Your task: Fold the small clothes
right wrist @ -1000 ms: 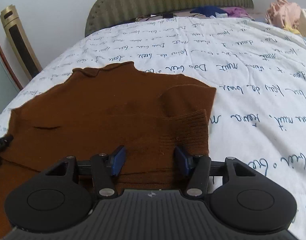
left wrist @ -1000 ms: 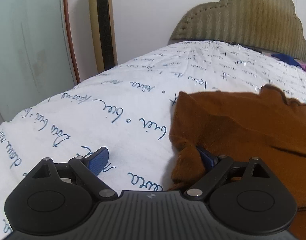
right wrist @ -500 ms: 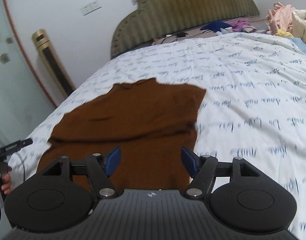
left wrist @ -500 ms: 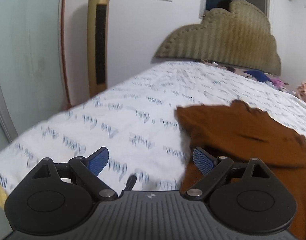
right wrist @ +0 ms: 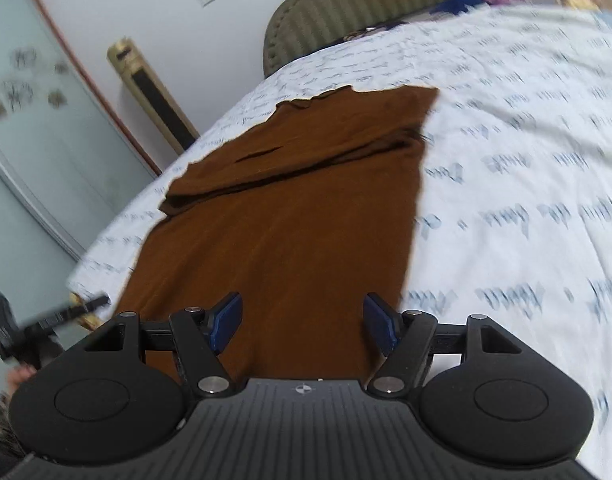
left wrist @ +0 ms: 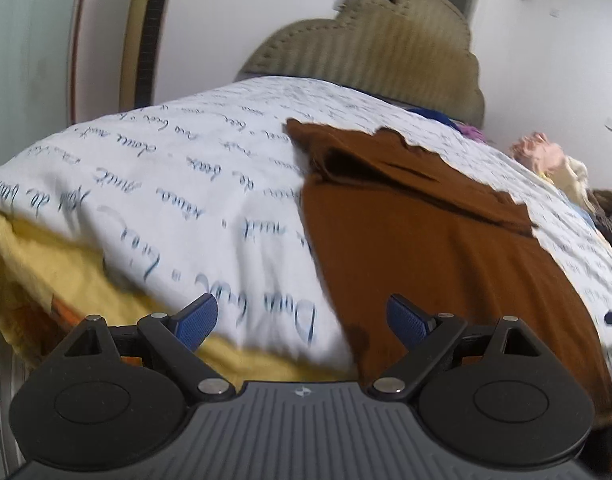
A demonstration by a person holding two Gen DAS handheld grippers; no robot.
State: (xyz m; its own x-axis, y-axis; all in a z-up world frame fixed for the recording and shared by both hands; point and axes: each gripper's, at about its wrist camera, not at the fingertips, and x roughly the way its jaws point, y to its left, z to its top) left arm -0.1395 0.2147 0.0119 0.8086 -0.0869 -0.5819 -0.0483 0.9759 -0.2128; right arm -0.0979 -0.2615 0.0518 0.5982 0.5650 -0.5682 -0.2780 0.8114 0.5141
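Observation:
A brown knit top (left wrist: 434, 236) lies flat on the white bedspread (left wrist: 178, 184), its sleeves folded across the upper body. It also shows in the right wrist view (right wrist: 290, 216) as a long strip running to the near bed edge. My left gripper (left wrist: 302, 318) is open and empty, above the near edge at the garment's left side. My right gripper (right wrist: 304, 320) is open and empty, above the garment's lower part. The other gripper (right wrist: 46, 316) shows at the left of the right wrist view.
A padded headboard (left wrist: 386, 44) stands at the far end. A gold tower fan (right wrist: 154, 92) stands beside the bed. A yellow sheet (left wrist: 66, 272) shows under the spread at the near left. Loose clothes (left wrist: 546, 156) lie at the far right.
Both grippers let go of the sleeves and pulled back toward the near bed edge, rising. The folded sleeves stay lying across the garment's body.

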